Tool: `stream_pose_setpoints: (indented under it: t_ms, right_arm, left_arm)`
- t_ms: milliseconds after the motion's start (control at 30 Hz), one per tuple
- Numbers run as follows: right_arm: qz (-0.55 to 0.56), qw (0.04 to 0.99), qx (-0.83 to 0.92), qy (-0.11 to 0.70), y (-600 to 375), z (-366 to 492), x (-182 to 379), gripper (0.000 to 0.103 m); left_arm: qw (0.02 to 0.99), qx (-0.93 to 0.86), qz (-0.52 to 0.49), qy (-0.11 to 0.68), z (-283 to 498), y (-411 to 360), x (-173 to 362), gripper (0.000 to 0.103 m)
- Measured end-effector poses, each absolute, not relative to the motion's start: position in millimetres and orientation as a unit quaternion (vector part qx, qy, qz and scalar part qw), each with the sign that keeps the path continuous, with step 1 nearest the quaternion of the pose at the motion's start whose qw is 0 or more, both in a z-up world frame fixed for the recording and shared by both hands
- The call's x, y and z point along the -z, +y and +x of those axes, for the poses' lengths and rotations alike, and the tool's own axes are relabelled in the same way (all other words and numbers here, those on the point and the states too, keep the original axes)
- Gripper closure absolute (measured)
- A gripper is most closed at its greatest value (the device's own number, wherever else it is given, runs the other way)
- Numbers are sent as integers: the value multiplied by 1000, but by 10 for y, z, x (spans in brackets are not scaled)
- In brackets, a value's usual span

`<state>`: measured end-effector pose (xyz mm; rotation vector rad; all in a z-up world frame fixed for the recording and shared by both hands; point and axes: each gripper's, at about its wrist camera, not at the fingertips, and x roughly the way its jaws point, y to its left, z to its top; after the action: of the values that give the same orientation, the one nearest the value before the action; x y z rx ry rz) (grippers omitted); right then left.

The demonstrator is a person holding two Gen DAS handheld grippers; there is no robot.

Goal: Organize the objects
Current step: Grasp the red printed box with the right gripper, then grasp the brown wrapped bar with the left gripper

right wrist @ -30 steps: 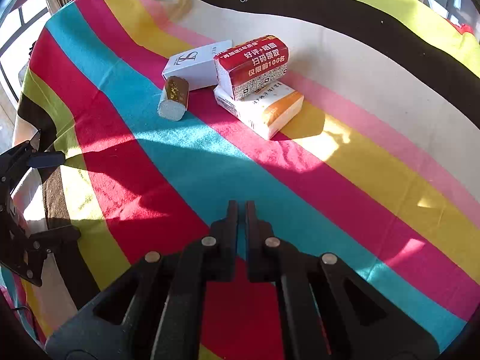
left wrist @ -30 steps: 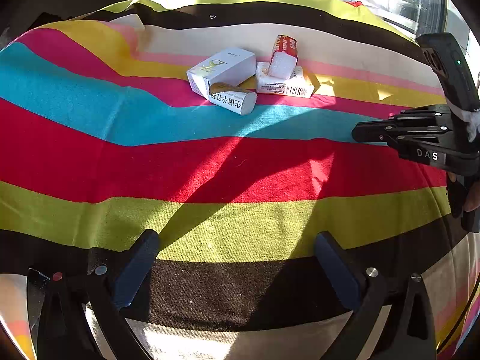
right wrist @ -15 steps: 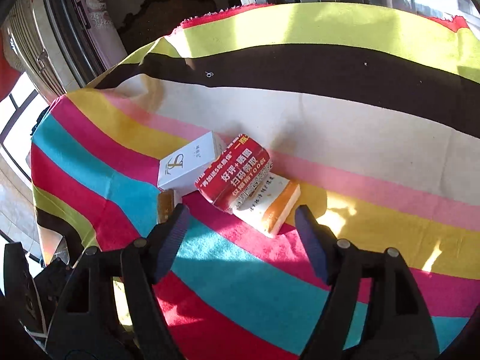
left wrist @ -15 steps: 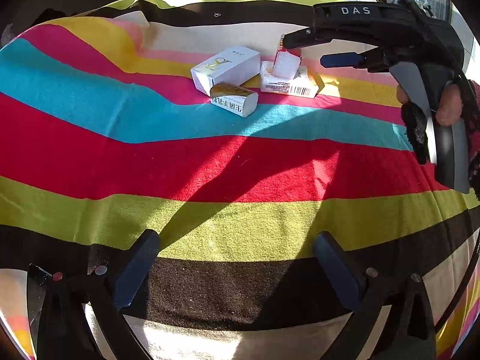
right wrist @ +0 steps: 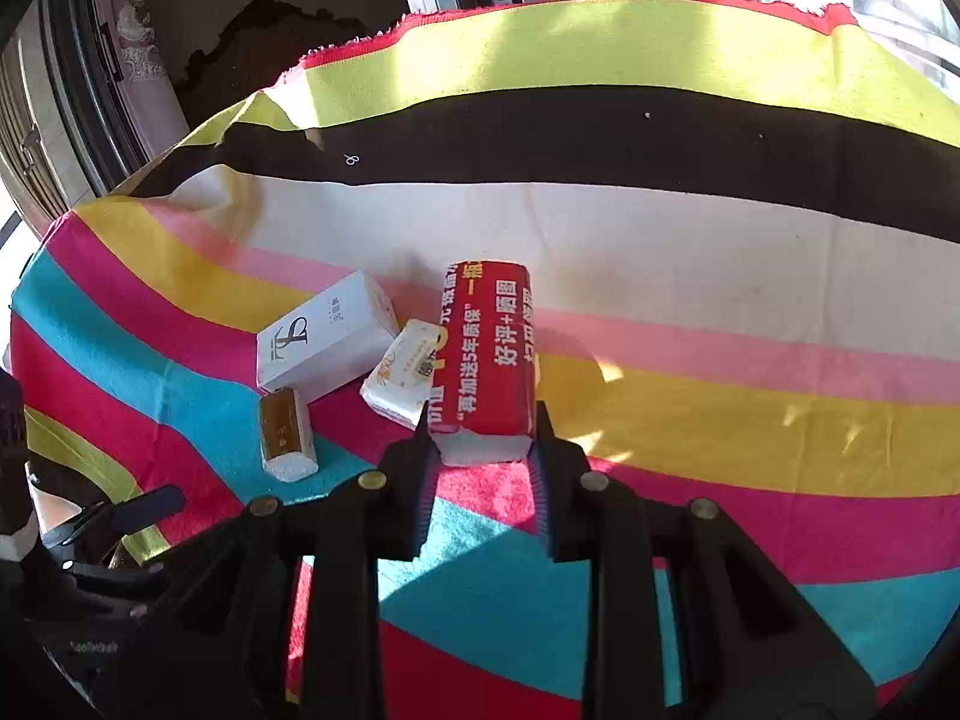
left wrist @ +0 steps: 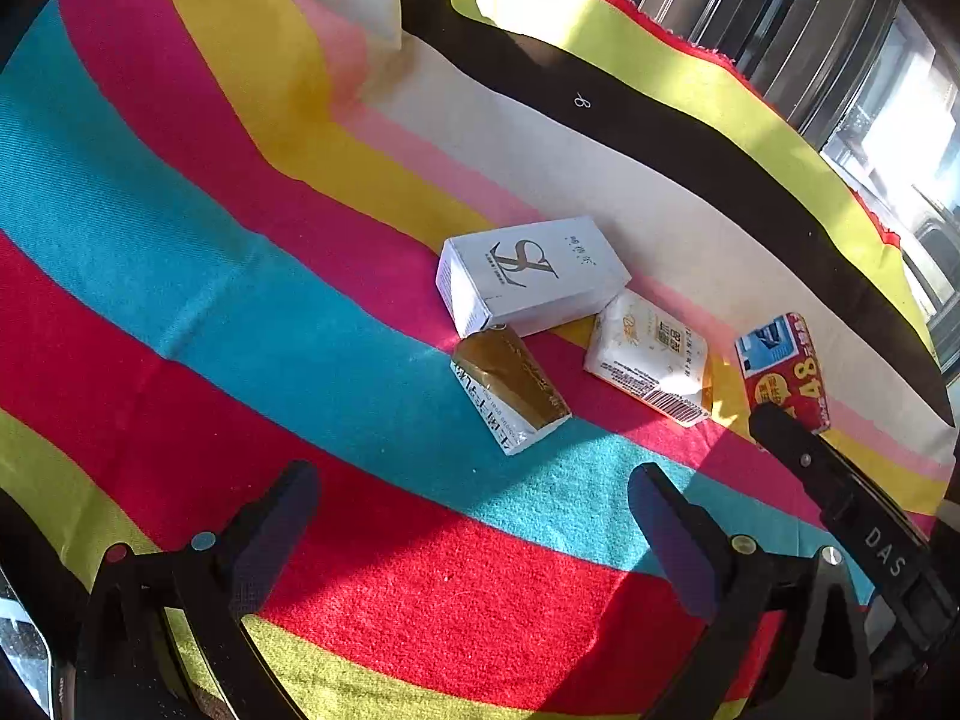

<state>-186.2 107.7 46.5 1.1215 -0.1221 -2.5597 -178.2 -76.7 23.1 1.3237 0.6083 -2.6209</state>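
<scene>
My right gripper (right wrist: 483, 450) is pinching the near end of the red pack (right wrist: 487, 354), its fingers (right wrist: 420, 480) pressed against both sides. The pack sits just beside the orange pack (right wrist: 399, 381), over the yellow and pink stripes of the striped cloth (right wrist: 720, 438). The white box (right wrist: 321, 339) lies left of those, with the gold pack (right wrist: 285, 435) touching its near corner. My left gripper (left wrist: 474, 516) hangs spread wide over the red stripe, holding nothing, nearer me than the gold pack (left wrist: 510, 390). The far edge of the cloth (left wrist: 180, 240) runs along the window.
</scene>
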Motion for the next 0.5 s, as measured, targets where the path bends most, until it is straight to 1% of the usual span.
stream_pose_setpoints:
  t_ms: [67,167,200,233,267,300,367,500]
  right_arm:
    - [395,176,900,-53,1202,-1693,-445,72]
    - [394,189,897,-61,1322,-1425,-428,72]
    - [394,191,897,-61,1315,-1352,-429,72]
    - [394,194,896,-61,1366,-1239,-462,72]
    - [393,199,896,-62,1374,-1158,-472,71]
    - [389,203,896,-64,1359,-1053,-494,71]
    - [388,205,897,-56,1378,-883,-528,71]
    - [392,197,898,-40,1403,-592,-533,71]
  left_arm:
    - [88,870,440,202,-1946,-722,-191,0]
    - [147,871,442,156,-2150,-648,-147,1]
    - [156,870,446,138,-2190,-620,-136,2]
    - [166,873,444,117,-2189,-592,-145,23]
    - [174,877,438,96,-2155,-568,-169,75]
    - [161,879,440,86,-2111,-554,-185,74]
    - [118,882,446,94,-1972,-566,-211,75]
    - [86,890,440,86,-1523,-576,-217,75]
